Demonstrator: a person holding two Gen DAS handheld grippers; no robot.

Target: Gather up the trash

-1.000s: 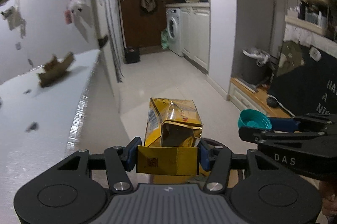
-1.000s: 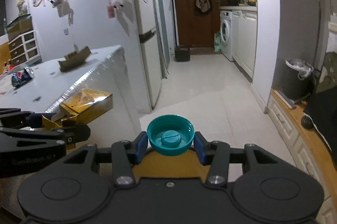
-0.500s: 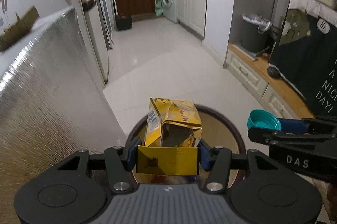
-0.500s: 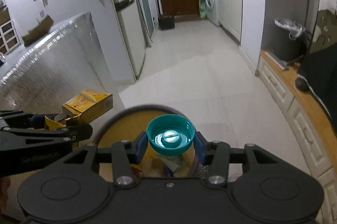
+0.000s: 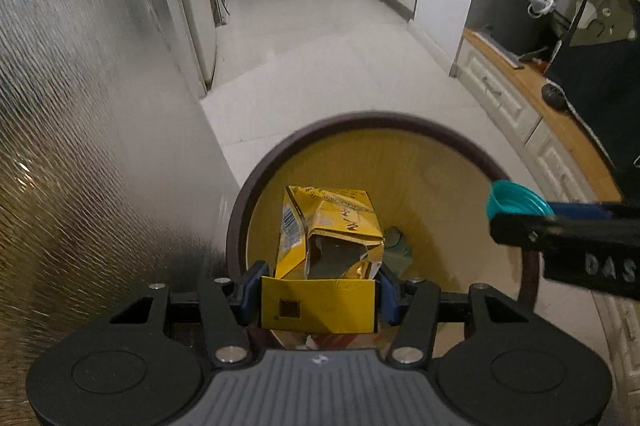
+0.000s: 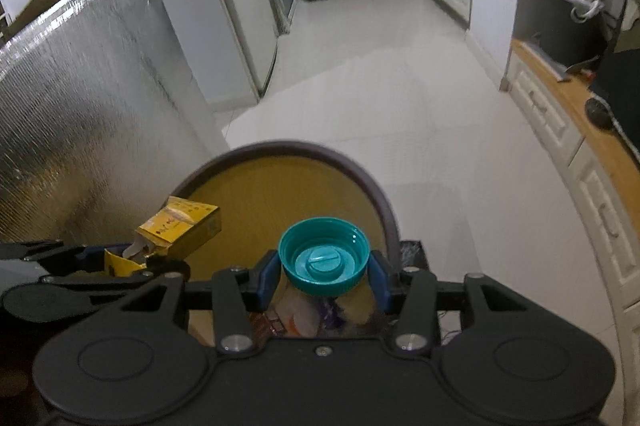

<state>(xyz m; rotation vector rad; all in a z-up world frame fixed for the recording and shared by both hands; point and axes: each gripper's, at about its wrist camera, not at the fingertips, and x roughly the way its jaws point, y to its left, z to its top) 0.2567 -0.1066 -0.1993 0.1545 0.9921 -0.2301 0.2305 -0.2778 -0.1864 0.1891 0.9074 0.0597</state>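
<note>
My left gripper (image 5: 318, 292) is shut on a torn yellow carton (image 5: 326, 242) and holds it over the open mouth of a round bin (image 5: 360, 118) with a dark rim and yellow liner. My right gripper (image 6: 323, 270) is shut on a teal bottle cap (image 6: 323, 256), also above the bin (image 6: 384, 202). The cap shows at the right of the left wrist view (image 5: 516, 200). The carton shows at the left of the right wrist view (image 6: 180, 228). Some wrappers lie inside the bin (image 6: 304, 318).
A silver foil-covered counter side (image 5: 80, 126) stands close on the left of the bin. A white fridge (image 6: 236, 6) is beyond it. A low wooden-topped cabinet (image 5: 532, 110) runs along the right. White tiled floor (image 5: 320, 46) stretches ahead to a washing machine.
Both grippers have tilted down and moved forward over the bin, still holding the carton and the cap. The countertop has dropped out of view.
</note>
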